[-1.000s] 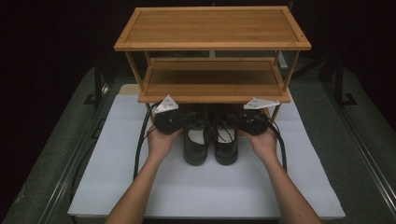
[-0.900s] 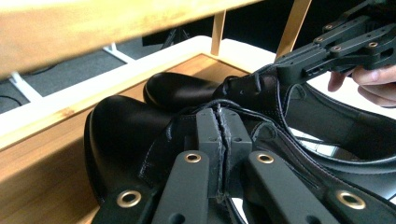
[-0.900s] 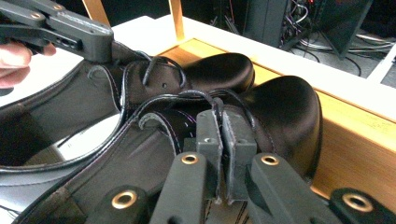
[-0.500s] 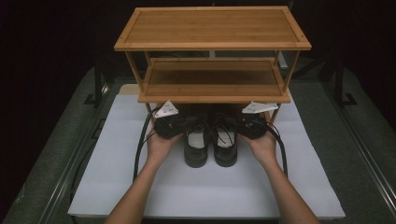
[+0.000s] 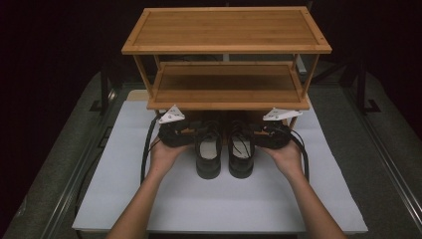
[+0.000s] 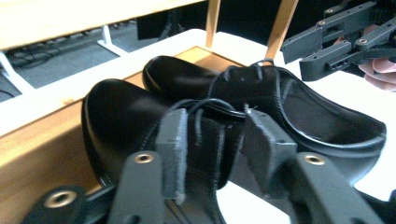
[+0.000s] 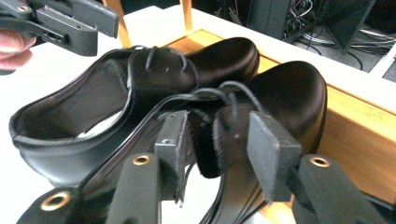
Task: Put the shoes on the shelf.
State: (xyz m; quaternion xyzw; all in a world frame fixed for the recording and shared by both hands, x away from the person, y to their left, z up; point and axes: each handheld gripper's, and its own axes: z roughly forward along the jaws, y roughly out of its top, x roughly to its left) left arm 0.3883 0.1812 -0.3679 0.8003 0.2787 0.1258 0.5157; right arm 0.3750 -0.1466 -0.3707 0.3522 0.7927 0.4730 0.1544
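A lab-like recording setup: dark surroundings, a white mat (image 5: 224,199) on the table, cables (image 7: 322,23) behind.

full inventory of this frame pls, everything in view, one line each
left shoe: 1, black, laced, on the white mat, toe under the rack's lower shelf
right shoe: 1, black, laced, beside the left shoe, same heading
rack: 1, light wood, two shelves, at the far end of the mat
white mat: 1, white, covers the middle of the table
table: 1, grey-green, under the mat
left hand-held gripper: 1, black with grey top plate, jaws around the left shoe's laced upper
right hand-held gripper: 1, black with grey top plate, jaws around the right shoe's laced upper
forearms: 2, bare, coming in from the near edge
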